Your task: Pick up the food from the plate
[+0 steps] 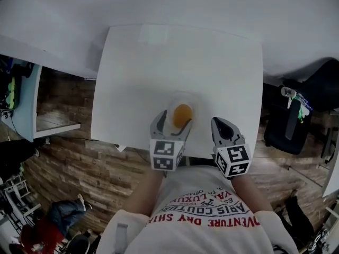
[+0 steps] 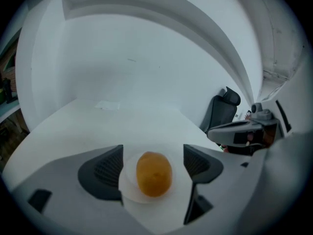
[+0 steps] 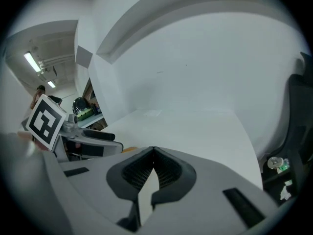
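An orange, oval piece of food (image 1: 182, 115) (image 2: 154, 174) lies on a small white plate (image 1: 180, 98) (image 2: 146, 198) near the front edge of the white table (image 1: 159, 62). My left gripper (image 1: 173, 125) (image 2: 154, 163) is open, with one jaw on each side of the food. Its ribbed pads (image 2: 108, 169) stand clear of the food. My right gripper (image 1: 220, 125) (image 3: 153, 153) rests to the right of the plate at the table's front edge. It is shut with nothing between its tips. The left gripper's marker cube (image 3: 44, 121) shows in the right gripper view.
A black office chair (image 1: 296, 115) (image 2: 220, 109) stands off the table's right side. A light shelf unit (image 1: 21, 99) stands at the left on the wooden floor (image 1: 69, 163). The table runs on white toward the far wall (image 2: 161, 62).
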Motion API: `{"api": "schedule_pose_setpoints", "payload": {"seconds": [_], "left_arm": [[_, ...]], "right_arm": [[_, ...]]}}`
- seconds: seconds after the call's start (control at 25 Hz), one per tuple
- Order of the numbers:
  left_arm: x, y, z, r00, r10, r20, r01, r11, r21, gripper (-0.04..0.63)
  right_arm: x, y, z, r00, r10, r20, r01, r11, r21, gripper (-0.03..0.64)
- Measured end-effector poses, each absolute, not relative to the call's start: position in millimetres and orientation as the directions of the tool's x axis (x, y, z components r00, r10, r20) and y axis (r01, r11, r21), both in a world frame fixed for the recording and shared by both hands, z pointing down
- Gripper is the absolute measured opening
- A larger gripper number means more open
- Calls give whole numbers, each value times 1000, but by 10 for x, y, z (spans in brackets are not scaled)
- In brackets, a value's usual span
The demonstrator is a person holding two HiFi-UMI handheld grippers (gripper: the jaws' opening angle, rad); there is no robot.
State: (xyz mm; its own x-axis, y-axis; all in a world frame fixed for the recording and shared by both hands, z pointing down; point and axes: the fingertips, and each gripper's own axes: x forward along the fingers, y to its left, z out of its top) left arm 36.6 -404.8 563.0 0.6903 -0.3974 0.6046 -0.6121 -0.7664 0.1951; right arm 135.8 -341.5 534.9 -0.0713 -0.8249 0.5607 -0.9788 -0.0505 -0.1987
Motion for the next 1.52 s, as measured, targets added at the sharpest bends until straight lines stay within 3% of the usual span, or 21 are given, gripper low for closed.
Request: {"api": "schedule_pose_setpoints", "payload": {"seconds": [0.2, 0.76, 0.84, 1.16, 1.52], "left_arm": [[503, -4004, 5972, 656, -354, 667, -606, -774, 186, 405], [605, -3943, 6511, 541, -298, 786, -634, -759, 149, 402], [590, -3952, 6533, 532, -315, 786, -647, -750, 137, 370], [561, -3986, 6516, 542, -327, 775, -671, -723, 164, 365], [575, -4091, 5914, 608, -435, 665, -675, -723, 145, 365]], "right_arm": [[1497, -3399, 5551, -96, -802, 589, -975, -43, -217, 11], [1657, -3436, 5871, -139, -760, 635, -975, -7, -222, 11], [1615, -3437, 5885, -152, -756, 636, -976, 11, -219, 11], [1556, -3436, 5850, -165, -754, 636, -976, 33, -214, 11], [1526, -3513, 5607, -135, -793, 594, -981, 24, -191, 11]]}}
